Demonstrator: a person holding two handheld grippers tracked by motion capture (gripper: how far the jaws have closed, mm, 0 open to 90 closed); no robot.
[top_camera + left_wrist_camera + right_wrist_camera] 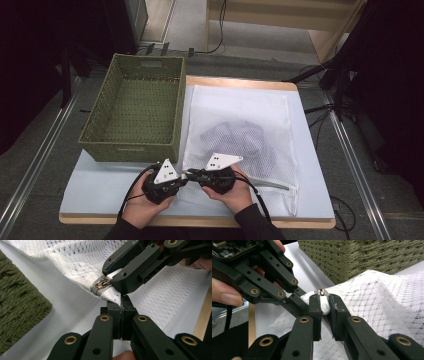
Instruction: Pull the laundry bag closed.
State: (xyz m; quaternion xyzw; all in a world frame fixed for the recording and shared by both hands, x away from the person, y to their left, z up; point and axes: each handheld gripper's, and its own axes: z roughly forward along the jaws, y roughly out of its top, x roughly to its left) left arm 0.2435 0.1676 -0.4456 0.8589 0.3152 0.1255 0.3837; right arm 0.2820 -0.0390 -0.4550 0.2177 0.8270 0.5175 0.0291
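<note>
White net makes up the laundry bag (240, 130) that lies flat on the pale table (100, 185), just to the right of the green woven basket (135, 107). Something dark purple, cloth by the look of it, sits inside the bag (245, 140). The basket has nothing in it that I can see.

Both hands meet at the bag's near left corner. The left gripper (121, 300) has its jaws pressed tight together on the edge of the net, right at the corner where the zip (265, 182) ends. The right gripper (325, 305) is nearly closed on the little white zip pull (325, 305), and the metal slider (102, 284) pokes out just past its tips. In the left gripper view the slider sits just above and a bit left of the left gripper's tips, almost touching them.

The zip runs along the near edge of the bag, from this corner off toward the person's right. So I think the pull can only travel that way, away from the left gripper. The right gripper has the pull, so it looks like the one to slide. The left one is set to hold the corner so the net does not bunch up.
</note>
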